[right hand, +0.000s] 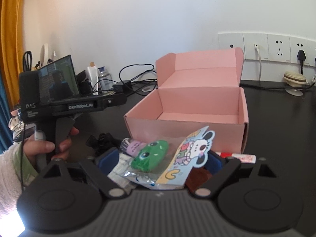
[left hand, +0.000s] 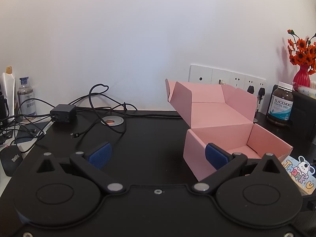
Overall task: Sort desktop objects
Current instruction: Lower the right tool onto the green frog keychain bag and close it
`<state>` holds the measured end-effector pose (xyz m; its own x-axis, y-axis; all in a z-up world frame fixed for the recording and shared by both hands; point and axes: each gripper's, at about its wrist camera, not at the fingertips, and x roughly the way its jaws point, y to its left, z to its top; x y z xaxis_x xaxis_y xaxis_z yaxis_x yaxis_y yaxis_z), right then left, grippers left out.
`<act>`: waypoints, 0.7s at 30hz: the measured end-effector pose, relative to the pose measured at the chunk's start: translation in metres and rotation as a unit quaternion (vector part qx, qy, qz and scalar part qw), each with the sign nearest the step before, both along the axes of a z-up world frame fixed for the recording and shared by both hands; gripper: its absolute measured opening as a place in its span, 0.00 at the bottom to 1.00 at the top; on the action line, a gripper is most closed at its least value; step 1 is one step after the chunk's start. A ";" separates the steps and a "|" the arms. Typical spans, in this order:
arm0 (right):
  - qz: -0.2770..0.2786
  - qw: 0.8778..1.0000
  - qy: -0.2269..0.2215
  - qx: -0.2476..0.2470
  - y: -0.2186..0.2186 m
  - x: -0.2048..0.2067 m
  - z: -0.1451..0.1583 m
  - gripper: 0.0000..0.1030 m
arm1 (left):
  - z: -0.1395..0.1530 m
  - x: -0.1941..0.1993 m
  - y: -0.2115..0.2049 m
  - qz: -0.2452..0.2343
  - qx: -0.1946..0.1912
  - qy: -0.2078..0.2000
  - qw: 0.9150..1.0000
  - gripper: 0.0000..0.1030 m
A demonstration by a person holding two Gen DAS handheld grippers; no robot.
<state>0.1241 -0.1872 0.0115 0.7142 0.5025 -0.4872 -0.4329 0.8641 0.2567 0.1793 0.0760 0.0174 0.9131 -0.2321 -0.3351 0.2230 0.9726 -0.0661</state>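
Observation:
An open pink cardboard box (left hand: 217,118) stands on the black desk (left hand: 148,138), its lid tipped back and its inside bare. My left gripper (left hand: 158,155) is open and holds nothing; its right finger sits in front of the box's near left wall. In the right wrist view the pink box (right hand: 187,106) is straight ahead. My right gripper (right hand: 161,160) is open wide around a clear packet with a green frog toy (right hand: 150,156) and a cartoon dog card (right hand: 197,150). The pads are near the packet's edges, and I see no squeeze. The same card (left hand: 298,169) lies right of the box.
A purple-labelled tube (right hand: 134,145), a black clip (right hand: 102,140) and a red-and-white stick (right hand: 239,157) lie before the box. A charger with cables (left hand: 63,112), a mouse (left hand: 11,160), a fish-oil bottle (left hand: 280,106) and a red vase (left hand: 301,77) ring the desk. A hand (right hand: 49,146) holds the left gripper's handle.

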 end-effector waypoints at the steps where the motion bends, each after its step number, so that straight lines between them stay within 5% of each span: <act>1: -0.001 1.000 0.001 0.000 0.001 0.001 0.000 0.88 | 0.000 0.000 0.000 -0.001 0.001 0.000 1.000 1.00; 7: -0.006 1.000 0.002 -0.007 0.010 0.004 -0.001 0.86 | 0.000 0.000 -0.001 0.000 -0.001 0.001 1.000 1.00; 21: -0.022 1.000 0.007 -0.012 0.011 0.006 -0.005 0.58 | -0.001 0.002 -0.001 0.007 0.001 0.009 1.000 1.00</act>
<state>0.1306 -0.1762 0.0065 0.7288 0.4589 -0.5082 -0.3904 0.8882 0.2422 0.1812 0.0752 0.0166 0.9103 -0.2189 -0.3513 0.2088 0.9757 -0.0669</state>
